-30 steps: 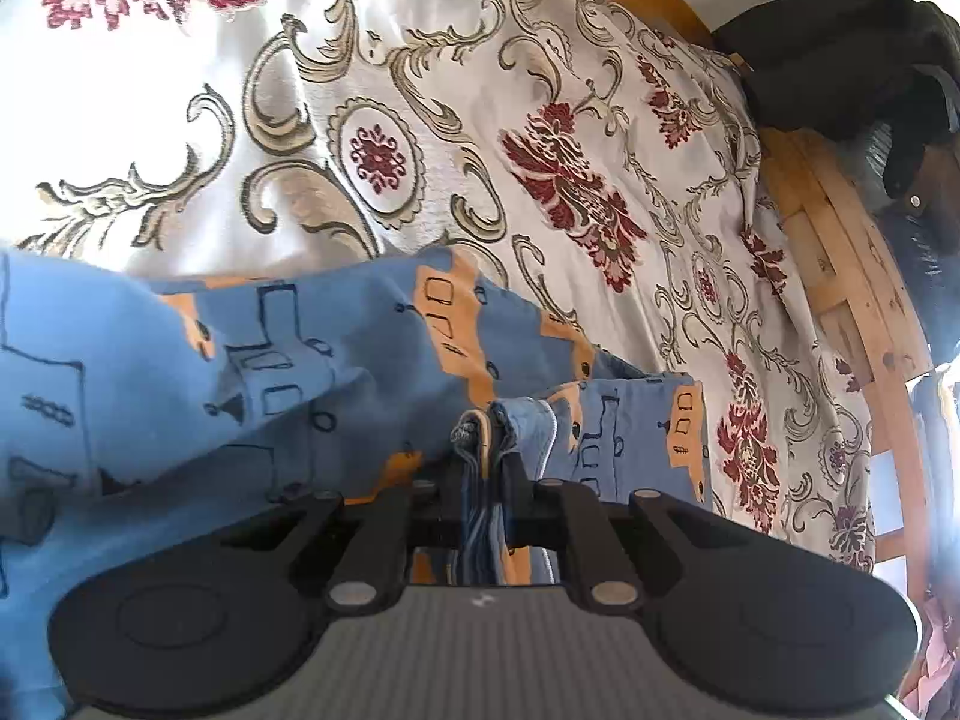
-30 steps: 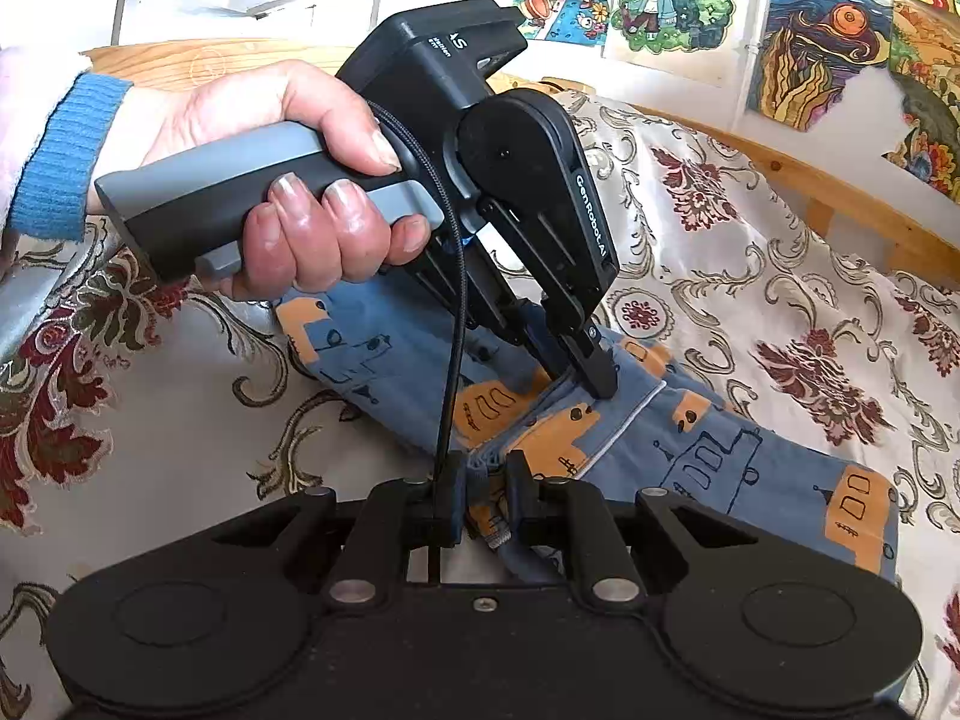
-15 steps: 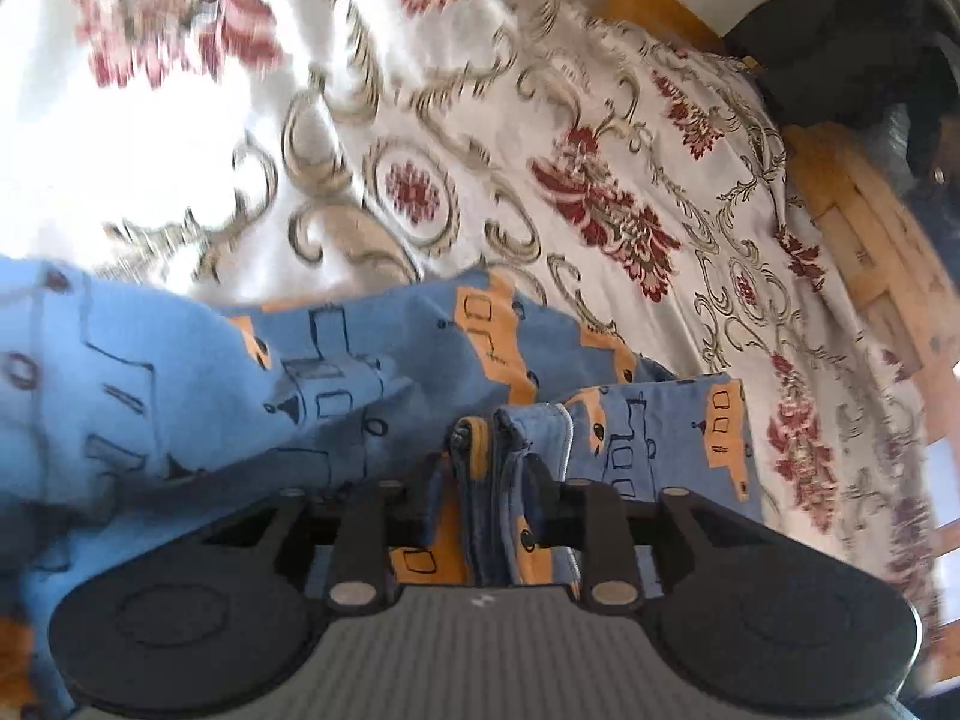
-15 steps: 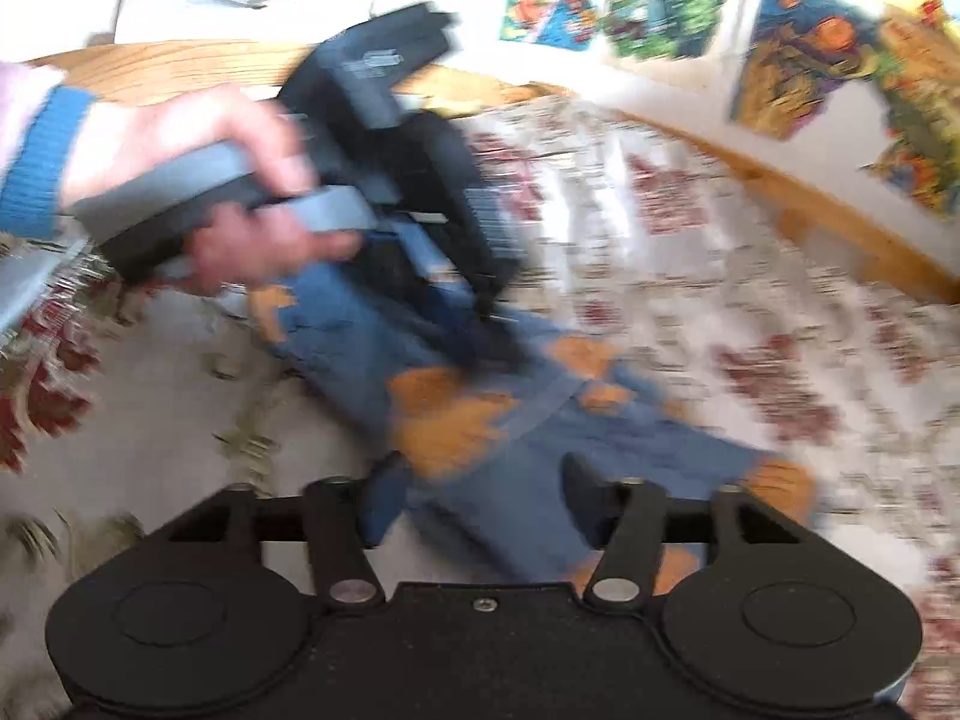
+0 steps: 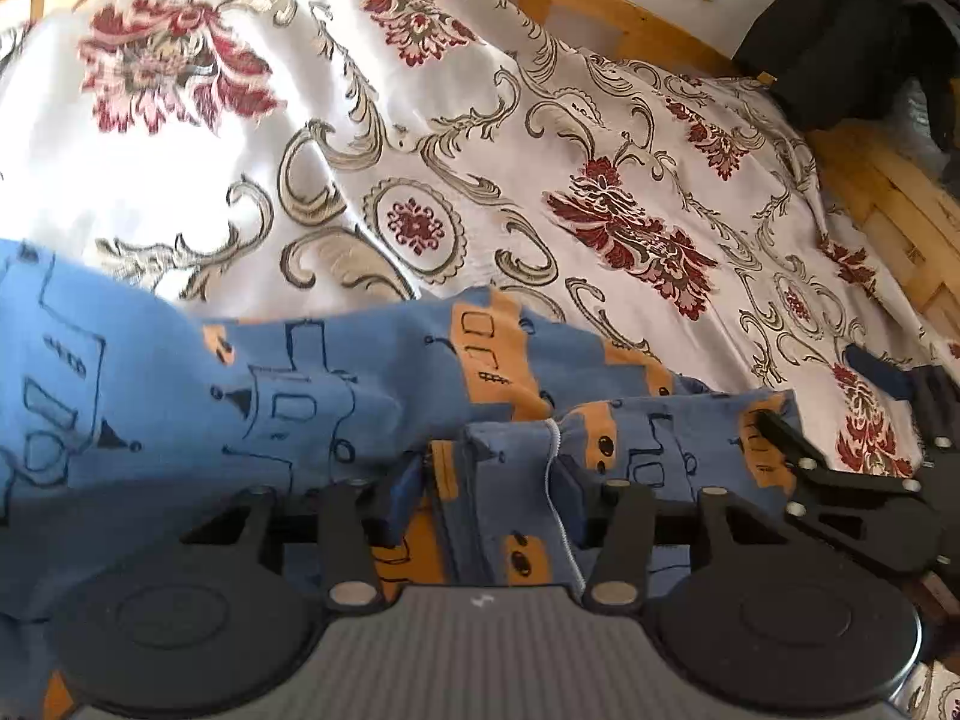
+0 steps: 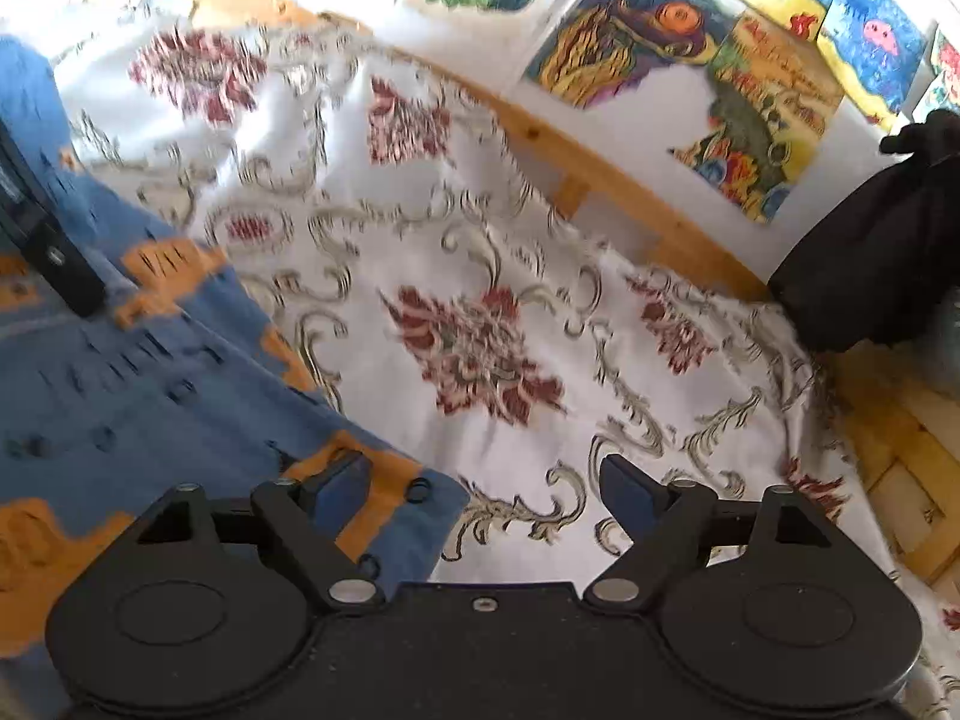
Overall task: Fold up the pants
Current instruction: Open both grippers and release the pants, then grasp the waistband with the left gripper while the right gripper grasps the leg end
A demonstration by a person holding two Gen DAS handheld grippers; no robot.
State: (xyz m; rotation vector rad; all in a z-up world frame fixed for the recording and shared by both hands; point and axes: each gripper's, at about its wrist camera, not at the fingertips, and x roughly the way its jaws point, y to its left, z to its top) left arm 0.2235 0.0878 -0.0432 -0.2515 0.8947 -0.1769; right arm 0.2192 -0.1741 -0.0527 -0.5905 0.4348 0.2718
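Blue pants (image 5: 312, 384) lie on a floral bedspread (image 5: 480, 138). The left gripper (image 5: 489, 480) has its jaws parted around a bunched hem; the right gripper (image 6: 486, 486) hangs released beside the cloth. Risk: that loose bunch may spring open, spoiling the fold.

The pants (image 5: 336, 384) are printed blue, with orange blocks and dark line drawings. The bedspread (image 5: 480, 138) is patterned white, with dark red flowers and beige scrolls. The tool pads (image 6: 624, 489) are coloured dark blue, on black arms.
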